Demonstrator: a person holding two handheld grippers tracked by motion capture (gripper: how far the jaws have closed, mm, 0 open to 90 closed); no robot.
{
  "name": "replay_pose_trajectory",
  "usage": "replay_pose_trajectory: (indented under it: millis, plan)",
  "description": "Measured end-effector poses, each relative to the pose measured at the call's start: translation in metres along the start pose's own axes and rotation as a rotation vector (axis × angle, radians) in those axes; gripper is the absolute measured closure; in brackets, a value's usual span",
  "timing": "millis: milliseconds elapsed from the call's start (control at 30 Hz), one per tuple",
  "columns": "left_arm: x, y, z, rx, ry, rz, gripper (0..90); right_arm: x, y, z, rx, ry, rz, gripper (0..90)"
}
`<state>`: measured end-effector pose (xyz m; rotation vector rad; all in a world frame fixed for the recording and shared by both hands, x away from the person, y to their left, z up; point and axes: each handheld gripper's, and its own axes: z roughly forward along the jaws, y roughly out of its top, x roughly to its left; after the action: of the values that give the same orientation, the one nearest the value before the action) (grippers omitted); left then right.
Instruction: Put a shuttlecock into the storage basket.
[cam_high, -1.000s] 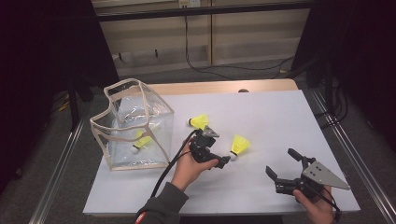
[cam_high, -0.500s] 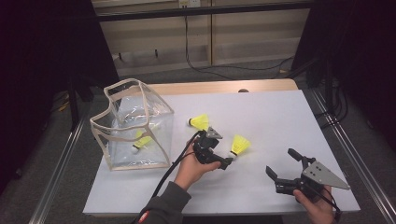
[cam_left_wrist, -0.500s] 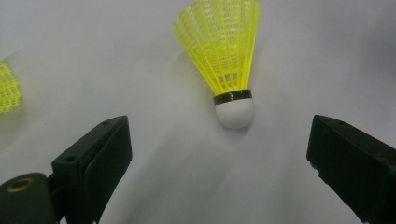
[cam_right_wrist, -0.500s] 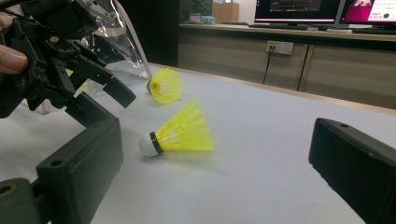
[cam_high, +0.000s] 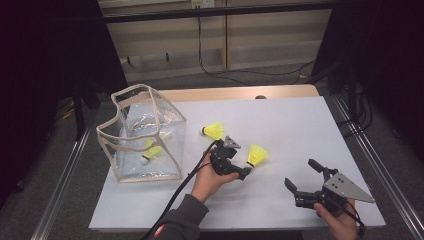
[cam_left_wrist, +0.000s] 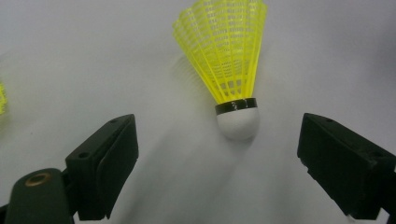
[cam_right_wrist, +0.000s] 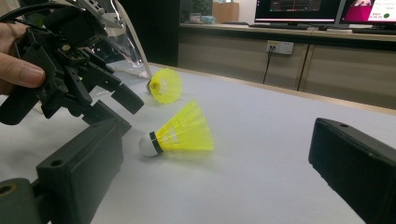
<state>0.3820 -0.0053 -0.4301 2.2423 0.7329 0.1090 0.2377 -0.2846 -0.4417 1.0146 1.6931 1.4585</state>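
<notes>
— White matte sheeting covers the table (cam_high: 300, 130), with wood edging at the far side. What lies on it?

— A yellow shuttlecock (cam_high: 257, 156) on its side: ribbed plastic-mesh skirt, dark band, rounded white cork. It lies just ahead of the left gripper (cam_high: 239, 171), whose jaws stand apart and have just been closing a little; the cork sits between them, untouched.

— And around it?

— A second shuttlecock (cam_high: 214, 131) lies near, farther back. To the left stands a clear soft plastic pouch (cam_high: 142, 135) with beige trim, a third shuttlecock (cam_high: 151, 151) inside.

— The other hand?

— The right gripper (cam_high: 305, 177) rests well apart at the near right, jaws spread, holding nothing.
</notes>
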Motion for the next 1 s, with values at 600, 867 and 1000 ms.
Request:
replay_pose_trajectory:
  millis: [600,867,1000]
  plan:
    - [-0.006,0.001,0.013,-0.012,0.004,0.011,27.0,-0.001,0.000,-0.001,-0.007,0.000,0.002,2.7]
    - [-0.008,-0.001,0.023,-0.006,0.004,0.009,36.9,-0.001,0.000,0.000,-0.004,-0.002,0.003,2.6]
    - [-0.010,-0.002,0.027,-0.002,0.007,0.012,41.3,-0.002,0.000,-0.001,-0.006,0.000,0.003,2.7]
